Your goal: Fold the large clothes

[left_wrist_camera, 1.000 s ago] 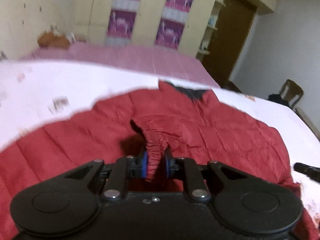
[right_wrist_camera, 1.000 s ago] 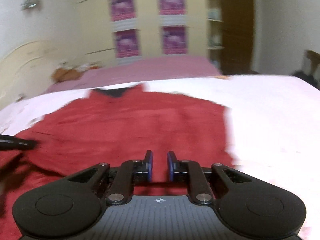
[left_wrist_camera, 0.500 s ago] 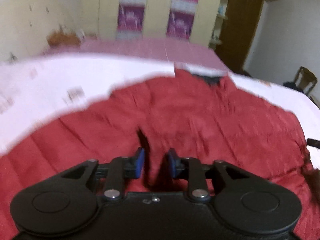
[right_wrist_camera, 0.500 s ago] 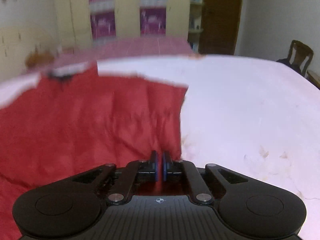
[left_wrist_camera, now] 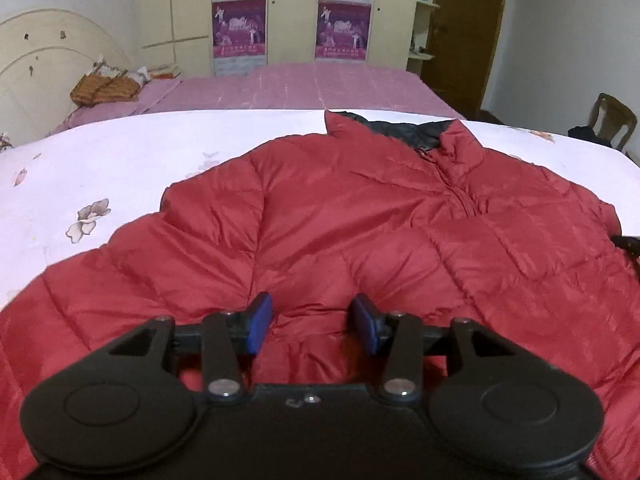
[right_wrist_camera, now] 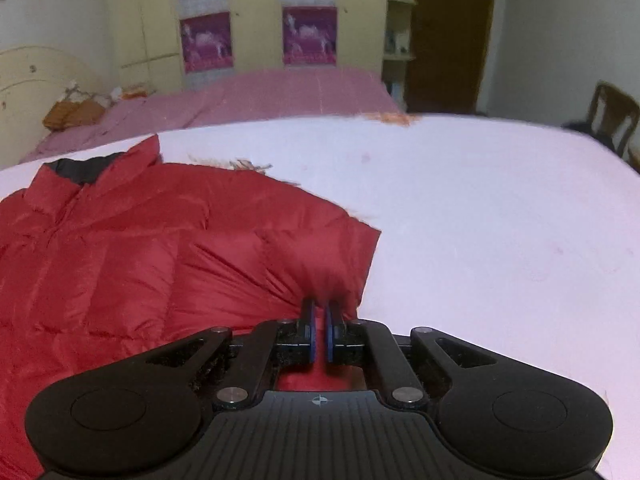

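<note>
A red quilted puffer jacket [left_wrist_camera: 360, 220] with a dark collar lining lies spread on a white floral sheet [left_wrist_camera: 100, 160]; it also shows in the right wrist view [right_wrist_camera: 140, 260]. My left gripper [left_wrist_camera: 314, 324] is open and empty, low over the jacket's front. My right gripper [right_wrist_camera: 320, 332] is shut on the jacket's right edge, pinching red fabric between its blue pads.
A second bed with a pink cover [left_wrist_camera: 320, 84] lies behind, with a brown basket [left_wrist_camera: 104, 88] near its cream headboard. Cupboards with purple posters [left_wrist_camera: 240, 28] line the back wall. A wooden chair [left_wrist_camera: 612, 124] stands at the right by a brown door [left_wrist_camera: 468, 32].
My left gripper let go of the red fold it held and opened wide. My right gripper moved to the jacket's right edge and shut on it.
</note>
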The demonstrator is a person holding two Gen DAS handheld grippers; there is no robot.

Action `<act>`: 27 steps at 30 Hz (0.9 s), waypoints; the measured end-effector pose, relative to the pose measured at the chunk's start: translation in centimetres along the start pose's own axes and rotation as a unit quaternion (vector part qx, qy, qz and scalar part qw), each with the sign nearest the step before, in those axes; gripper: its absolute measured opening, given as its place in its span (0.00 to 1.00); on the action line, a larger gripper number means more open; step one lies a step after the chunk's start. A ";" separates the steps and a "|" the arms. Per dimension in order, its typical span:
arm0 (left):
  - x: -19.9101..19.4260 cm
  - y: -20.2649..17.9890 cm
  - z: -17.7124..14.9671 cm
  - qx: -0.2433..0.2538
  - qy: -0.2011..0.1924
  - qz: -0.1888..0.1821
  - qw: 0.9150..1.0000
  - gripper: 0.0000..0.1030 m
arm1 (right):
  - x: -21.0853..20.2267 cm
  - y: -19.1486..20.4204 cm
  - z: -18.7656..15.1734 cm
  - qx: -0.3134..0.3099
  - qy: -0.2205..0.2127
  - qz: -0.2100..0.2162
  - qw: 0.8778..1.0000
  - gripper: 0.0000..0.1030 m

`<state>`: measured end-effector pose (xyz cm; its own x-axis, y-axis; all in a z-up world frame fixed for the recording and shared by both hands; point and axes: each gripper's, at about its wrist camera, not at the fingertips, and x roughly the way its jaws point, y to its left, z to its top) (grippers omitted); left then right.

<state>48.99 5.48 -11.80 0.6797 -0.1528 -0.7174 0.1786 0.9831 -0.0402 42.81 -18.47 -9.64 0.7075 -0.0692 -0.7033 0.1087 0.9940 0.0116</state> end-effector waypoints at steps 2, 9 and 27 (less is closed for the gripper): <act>-2.0 0.1 0.1 -0.012 -0.023 -0.004 1.000 0.42 | -1.3 -0.2 0.3 0.011 -0.004 0.000 1.000 0.04; -4.1 -1.7 -3.0 -0.014 -0.011 -0.014 1.000 0.49 | -6.2 0.8 -3.4 0.027 -0.009 0.030 0.999 0.04; -4.8 -3.4 -3.0 0.013 -0.025 0.012 1.000 0.66 | -8.6 3.0 -5.2 -0.003 -0.004 0.020 1.000 0.40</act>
<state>42.99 3.19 -10.24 0.7188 -0.1352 -0.6819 0.1805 0.9836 -0.0048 33.47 -14.48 -7.26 0.7165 -0.0309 -0.6969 0.0763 0.9965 0.0343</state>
